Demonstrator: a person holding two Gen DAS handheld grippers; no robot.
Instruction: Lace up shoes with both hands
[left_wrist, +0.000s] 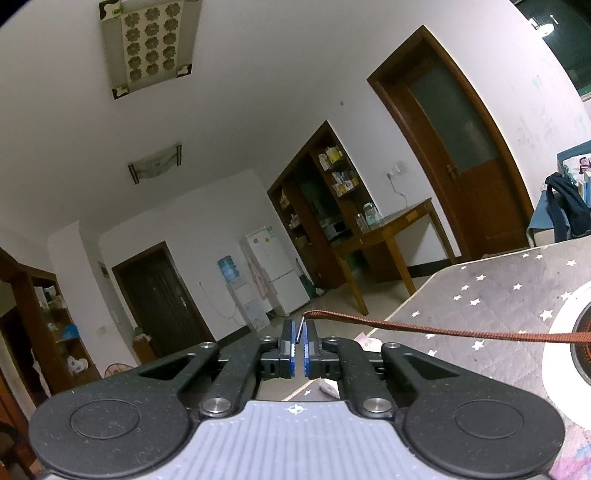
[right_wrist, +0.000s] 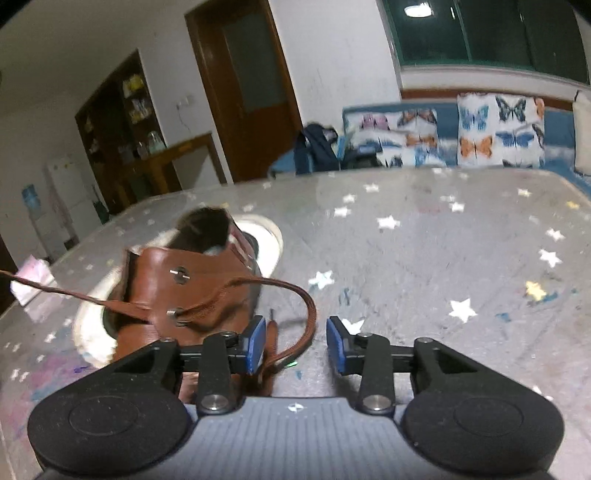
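Blue-padded left gripper pinches one brown woven lace by its tip; right gripper gapes—one brown leather shoe (on star-patterned grey cloth) at ten o'clock.

Star-printed grey table cover carries a brown shoe, possibly pink paper.

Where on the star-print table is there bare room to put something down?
Free: the table to the right of the brown shoe, back to the butterfly cushions. Crowded: around the shoe, where the lace loops beside the open right gripper.
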